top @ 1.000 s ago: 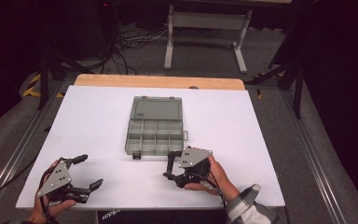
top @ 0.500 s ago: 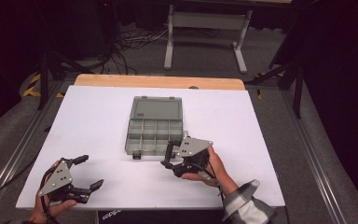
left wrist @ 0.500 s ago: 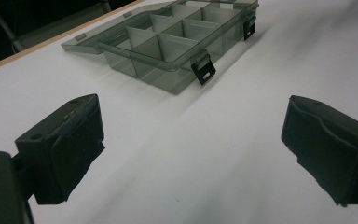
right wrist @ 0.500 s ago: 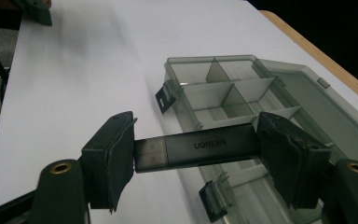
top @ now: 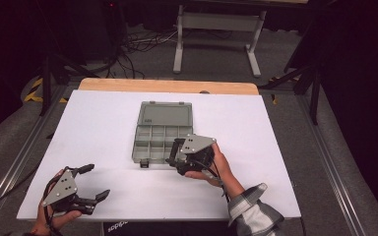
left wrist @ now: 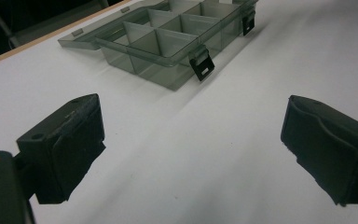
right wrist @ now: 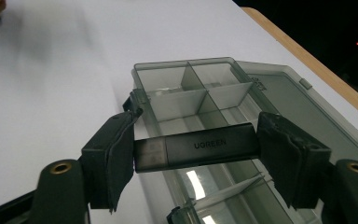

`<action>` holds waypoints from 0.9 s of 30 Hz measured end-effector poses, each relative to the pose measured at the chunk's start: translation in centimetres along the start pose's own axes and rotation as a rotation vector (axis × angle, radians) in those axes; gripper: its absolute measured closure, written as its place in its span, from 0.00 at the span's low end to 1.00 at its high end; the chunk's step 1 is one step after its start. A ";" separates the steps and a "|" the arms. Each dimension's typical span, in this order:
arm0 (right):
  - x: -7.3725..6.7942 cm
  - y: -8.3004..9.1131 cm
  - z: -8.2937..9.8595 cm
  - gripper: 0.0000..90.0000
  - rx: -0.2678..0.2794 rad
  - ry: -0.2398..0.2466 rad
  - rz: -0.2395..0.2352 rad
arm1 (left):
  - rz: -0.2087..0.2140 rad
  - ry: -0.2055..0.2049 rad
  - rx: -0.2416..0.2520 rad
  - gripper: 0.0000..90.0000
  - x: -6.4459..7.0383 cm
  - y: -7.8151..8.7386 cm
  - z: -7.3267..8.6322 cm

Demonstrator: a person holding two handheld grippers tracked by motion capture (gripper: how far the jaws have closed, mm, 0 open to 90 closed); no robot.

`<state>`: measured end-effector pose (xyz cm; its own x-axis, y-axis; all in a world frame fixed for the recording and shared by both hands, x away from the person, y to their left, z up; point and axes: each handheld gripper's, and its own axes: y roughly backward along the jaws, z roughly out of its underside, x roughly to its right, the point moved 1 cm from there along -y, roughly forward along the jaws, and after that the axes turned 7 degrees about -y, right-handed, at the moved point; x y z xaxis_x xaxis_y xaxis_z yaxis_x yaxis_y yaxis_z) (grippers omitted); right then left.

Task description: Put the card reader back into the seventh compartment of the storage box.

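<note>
Since a second ago, your right gripper (top: 177,156) has moved up and left, over the front-right corner of the open organiser box (top: 161,132) at frame centre. It pinches a dark USB stick (right wrist: 196,147) endwise, its long axis spanning the jaws above the compartments. Your left gripper (top: 92,182) rests spread, lower left.
</note>
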<state>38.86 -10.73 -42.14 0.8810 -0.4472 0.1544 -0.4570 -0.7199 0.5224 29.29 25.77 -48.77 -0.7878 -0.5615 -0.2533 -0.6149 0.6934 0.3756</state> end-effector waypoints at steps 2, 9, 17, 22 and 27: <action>0.3 -0.2 0.0 0.34 -0.001 -0.005 0.005 | -0.001 0.007 0.003 0.08 0.0 0.0 0.0; 0.8 -0.9 0.0 0.34 0.005 -0.031 0.016 | 0.001 0.006 0.001 0.07 0.0 -0.1 0.0; 0.9 -1.8 0.0 0.34 -0.003 -0.042 0.026 | 0.005 0.005 0.003 0.08 0.0 -0.1 0.1; 1.1 -2.2 0.2 0.34 -0.009 -0.057 0.037 | 0.004 0.006 0.004 0.08 0.0 -0.1 0.1; 1.3 -2.5 0.3 0.34 -0.015 -0.067 0.041 | 0.007 0.002 -0.001 0.08 0.0 -0.1 0.1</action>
<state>41.09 -9.67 -43.52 0.8513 -0.5107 0.1199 -0.4901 -0.6927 0.5292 29.33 25.70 -48.87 -0.7918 -0.5576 -0.2493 -0.6097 0.6966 0.3782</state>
